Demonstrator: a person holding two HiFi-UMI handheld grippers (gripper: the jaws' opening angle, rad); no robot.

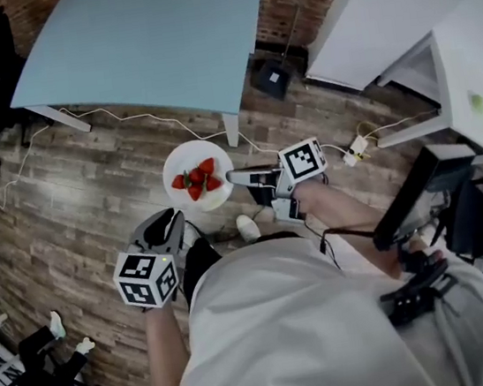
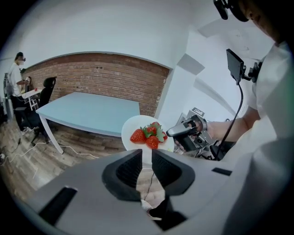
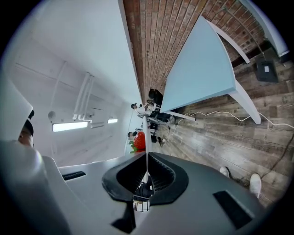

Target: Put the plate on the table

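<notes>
Strawberries (image 1: 198,181) lie in a small red heap on the white plate (image 1: 178,162), which hangs in the air over the wooden floor (image 1: 88,182), just short of the near edge of the pale blue table (image 1: 140,41). The right gripper (image 1: 232,178) grasps the plate by its rim; in the right gripper view the plate shows edge-on as a thin white line pinched between the clenched jaws, with one berry showing beside it. The plate does not touch the table.

The left gripper (image 2: 146,160) is held lower, close to the person's body and well apart from the plate. Its jaws stand a little apart with nothing between them; only floor shows through the gap. A white cable (image 1: 124,118) trails across the floor under the table's edge, and a brick wall (image 2: 110,75) stands behind the table.
</notes>
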